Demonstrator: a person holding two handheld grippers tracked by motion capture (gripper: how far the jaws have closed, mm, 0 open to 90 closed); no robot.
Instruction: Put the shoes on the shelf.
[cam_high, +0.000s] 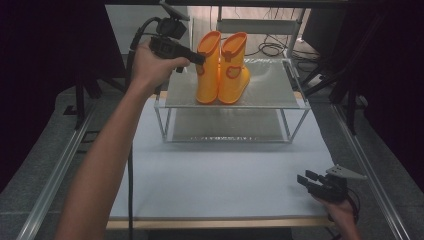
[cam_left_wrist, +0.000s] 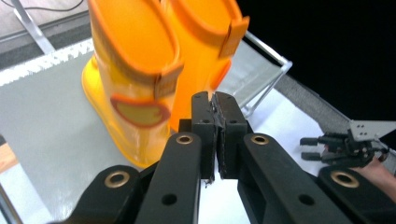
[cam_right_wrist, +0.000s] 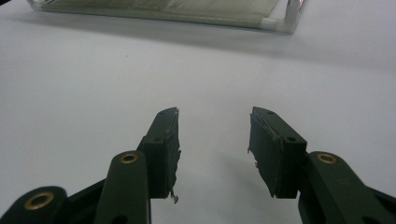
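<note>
Boots (cam_high: 222, 67) stand together on the shelf (cam_high: 270, 92). My left tongs (cam_high: 200, 58) are closed by a boot top, gripping nothing, so I should open wide before grabbing. My right tongs (cam_high: 303, 179) wait open over the desk (cam_high: 215, 175).

Pale tabletop bearing a two-level metal rack

The tabletop (cam_high: 220, 185) fills the middle of the high view, a wooden edge along its lower side. A wire-framed rack (cam_high: 295, 107) stands on it in the upper centre of the frame. A pair of orange boots (cam_high: 222, 70) stands upright, side by side, on the rack's grey top shelf (cam_high: 270, 87), left of its middle.
</note>
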